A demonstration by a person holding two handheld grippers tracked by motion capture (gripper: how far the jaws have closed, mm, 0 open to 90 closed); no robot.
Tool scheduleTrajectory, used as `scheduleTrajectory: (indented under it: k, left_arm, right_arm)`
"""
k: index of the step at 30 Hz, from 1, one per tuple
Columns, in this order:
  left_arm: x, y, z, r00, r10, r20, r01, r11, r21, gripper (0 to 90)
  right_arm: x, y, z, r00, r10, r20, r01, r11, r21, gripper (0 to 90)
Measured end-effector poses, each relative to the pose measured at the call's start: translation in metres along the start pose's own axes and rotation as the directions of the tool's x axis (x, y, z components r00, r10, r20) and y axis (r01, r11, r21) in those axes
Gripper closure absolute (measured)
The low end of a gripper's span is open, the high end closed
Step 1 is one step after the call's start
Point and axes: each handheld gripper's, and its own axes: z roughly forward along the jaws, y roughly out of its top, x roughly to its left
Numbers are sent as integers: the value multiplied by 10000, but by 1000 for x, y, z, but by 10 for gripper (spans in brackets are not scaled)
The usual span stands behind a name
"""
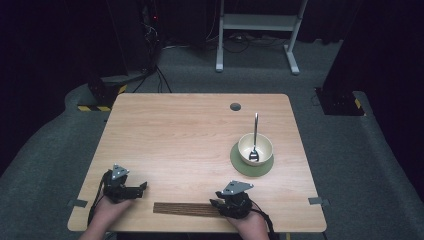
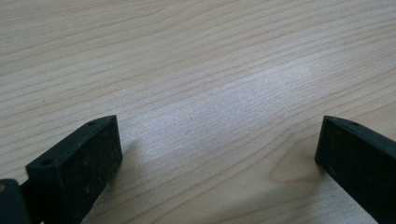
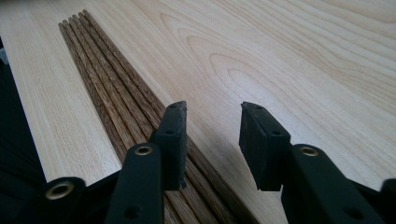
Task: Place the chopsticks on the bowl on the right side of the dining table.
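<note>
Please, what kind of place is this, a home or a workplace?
Probably a lab or recording room, not a home: a bare wooden table stands on grey carpet between dark walls, with cables and black equipment behind it. A bowl and chopsticks seem staged.

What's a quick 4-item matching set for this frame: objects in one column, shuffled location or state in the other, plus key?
Things:
1. spoon
2. bowl
3. dark wooden sticks
4. left gripper

Places or states:
A. lying flat along the near table edge, by the right gripper
B. open over bare wood
C. standing in the bowl
D. on the green plate

Pairs: 1-C, 2-D, 3-A, 4-B
</note>
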Motion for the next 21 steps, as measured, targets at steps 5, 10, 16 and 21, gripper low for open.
scheduleTrajectory:
  k: [5, 10, 16, 21]
  left_arm:
    - [0, 0, 0, 10000, -10, -27, 10, 10000, -5, 7]
    - [0, 0, 0, 10000, -38, -20, 38, 10000, -2, 7]
    - [0, -1, 0, 10000, -71, -45, 71, 10000, -22, 8]
    - [0, -1, 0, 9999, -117, -82, 117, 9999, -29, 11]
  right_arm:
    - [2, -3, 0, 9999, -163, 18, 163, 9997, 169, 671]
    - [-1, -4, 0, 10000, -19, -74, 21, 9997, 224, 701]
    - [-2, -4, -1, 9999, 29, 104, -31, 9999, 155, 716]
    - [-4, -4, -3, 9995, 141, 268, -143, 9999, 93, 713]
